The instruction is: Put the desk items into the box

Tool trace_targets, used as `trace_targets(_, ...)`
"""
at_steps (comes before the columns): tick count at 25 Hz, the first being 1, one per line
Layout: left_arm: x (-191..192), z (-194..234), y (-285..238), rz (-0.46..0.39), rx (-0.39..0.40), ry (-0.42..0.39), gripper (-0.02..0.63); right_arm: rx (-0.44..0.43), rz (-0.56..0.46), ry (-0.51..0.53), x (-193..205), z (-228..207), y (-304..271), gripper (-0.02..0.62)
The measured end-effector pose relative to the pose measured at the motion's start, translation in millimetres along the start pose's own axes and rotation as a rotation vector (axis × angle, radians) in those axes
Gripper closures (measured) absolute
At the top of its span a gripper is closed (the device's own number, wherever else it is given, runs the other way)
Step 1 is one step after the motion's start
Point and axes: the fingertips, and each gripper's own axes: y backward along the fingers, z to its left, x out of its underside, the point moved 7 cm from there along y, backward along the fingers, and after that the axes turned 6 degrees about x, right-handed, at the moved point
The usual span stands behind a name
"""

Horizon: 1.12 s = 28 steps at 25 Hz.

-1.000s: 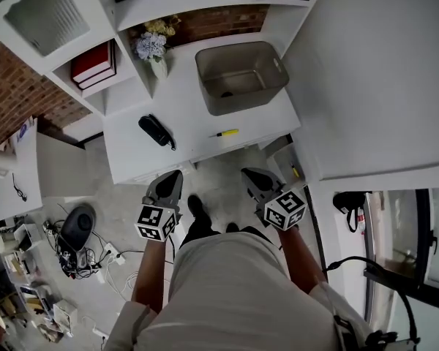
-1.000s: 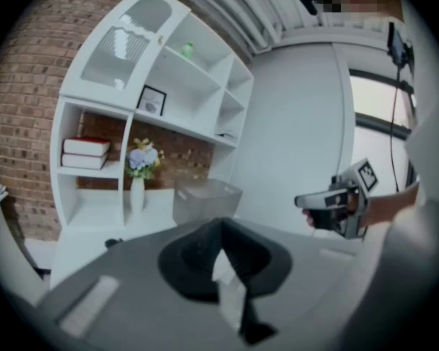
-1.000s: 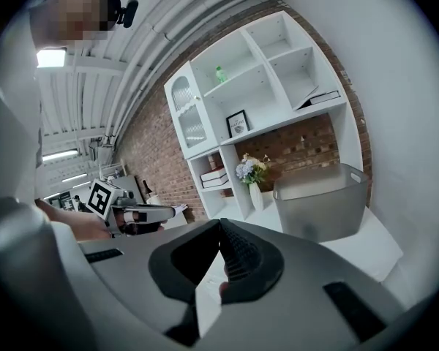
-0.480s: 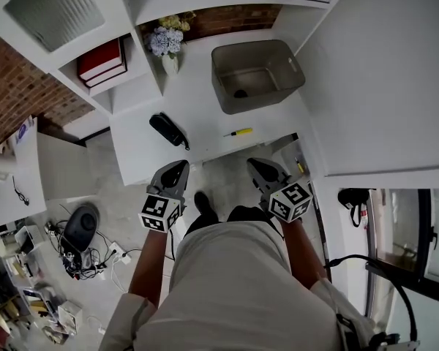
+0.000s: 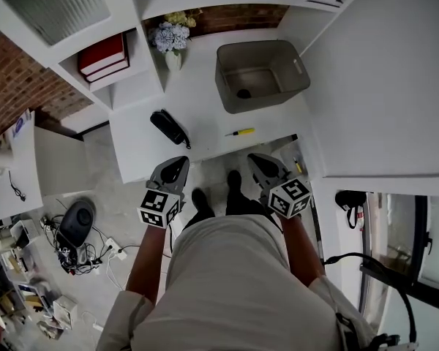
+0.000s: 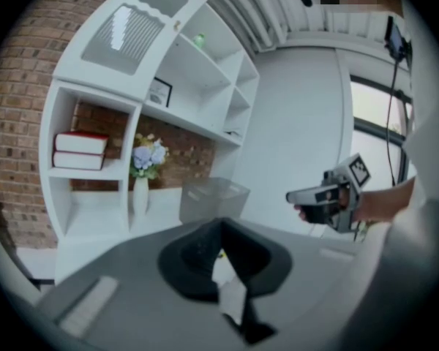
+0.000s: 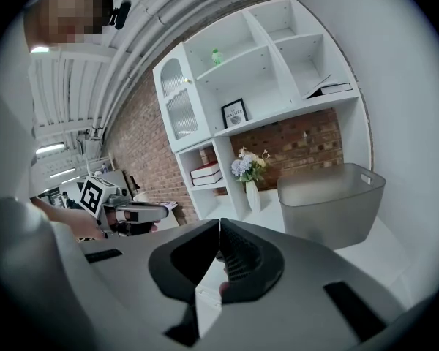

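Observation:
A grey plastic box stands at the right end of the white desk, with a small dark thing on its floor. On the desk lie a black stapler-like item and a small yellow-handled tool. My left gripper and right gripper hover side by side just short of the desk's near edge, both shut and empty. The box shows ahead in the right gripper view and the box behind the shut jaws in the left gripper view.
A white vase of flowers and red books sit in the shelf unit behind the desk. A wall rises to the right. Cables and a round black device lie on the floor at the left.
The person has stepped closer to the desk. Both grippers have edged forward toward its near edge and stay shut.

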Motion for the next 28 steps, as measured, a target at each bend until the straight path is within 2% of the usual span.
trace_targets(5, -2.5, 5.2, -11.9, 0.004, -0.034, 0.002, 0.603, -0.042, 0.016, 0.022, -4.4, -17.2, -19.9, 0.594)
trace_targets(17, -7.1, -0.2, -61.3, -0.002, -0.127, 0.078, 0.603, -0.171, 0.082, 0.082, -28.0, -78.2, -48.5, 0.594)
trace_targets(28, 1.5, 1.6, -82.9, 0.038, -0.212, 0.128, 0.603, -0.265, 0.23, 0.102, -7.4, -126.0, -80.7, 0.593)
